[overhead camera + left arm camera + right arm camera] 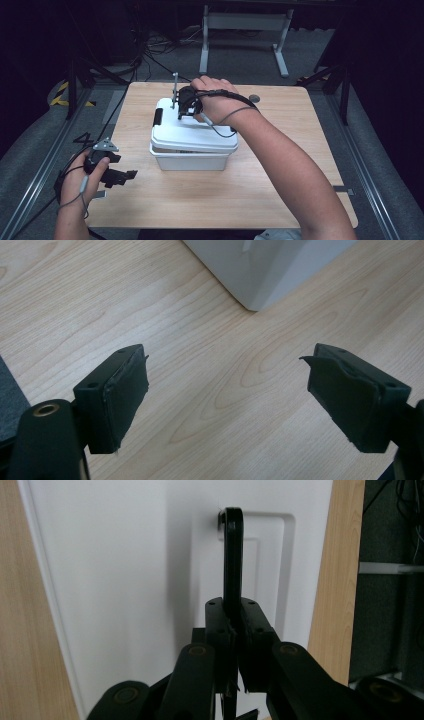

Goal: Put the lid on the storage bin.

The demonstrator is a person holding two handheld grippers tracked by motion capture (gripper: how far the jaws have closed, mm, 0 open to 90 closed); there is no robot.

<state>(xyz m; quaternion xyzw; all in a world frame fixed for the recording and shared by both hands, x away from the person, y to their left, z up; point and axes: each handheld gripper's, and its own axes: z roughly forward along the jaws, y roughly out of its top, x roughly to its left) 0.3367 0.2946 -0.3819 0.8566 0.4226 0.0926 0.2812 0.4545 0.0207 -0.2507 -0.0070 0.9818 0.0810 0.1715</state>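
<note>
Two hand-held grippers work over a pale wooden worktop [280, 200] in the high view. The right hand-held gripper [186, 106] sits on top of a white lidded box [192, 150], at the far end of its lid [195, 135], with the person's right hand [215, 97] wrapped over it. The left hand-held gripper [120, 176] hangs low near the worktop's near-left edge, well apart from the box, which lies ahead of it and to its right.

In the left gripper view, its jaws stand wide apart with nothing between them, just bare wood below. A corner of the white box [260, 270] shows ahead of them, beyond the jaw tips.

In the right gripper view, the right hand-held gripper [235, 625] is closed tight on a thin black handle [232, 560], which stands upright out of a recessed panel in the white lid [115, 580]. The handle runs straight ahead from the jaw tips to its hinge end.

By my judgement the box is rigid plastic, smooth and fairly light unless filled; its contents are hidden. The handle is the natural place to take hold, as the lid's flat faces offer the jaws nothing. Being thin and hinged, the handle may swing in the grip, so the box could tilt if lifted by it alone.
</note>
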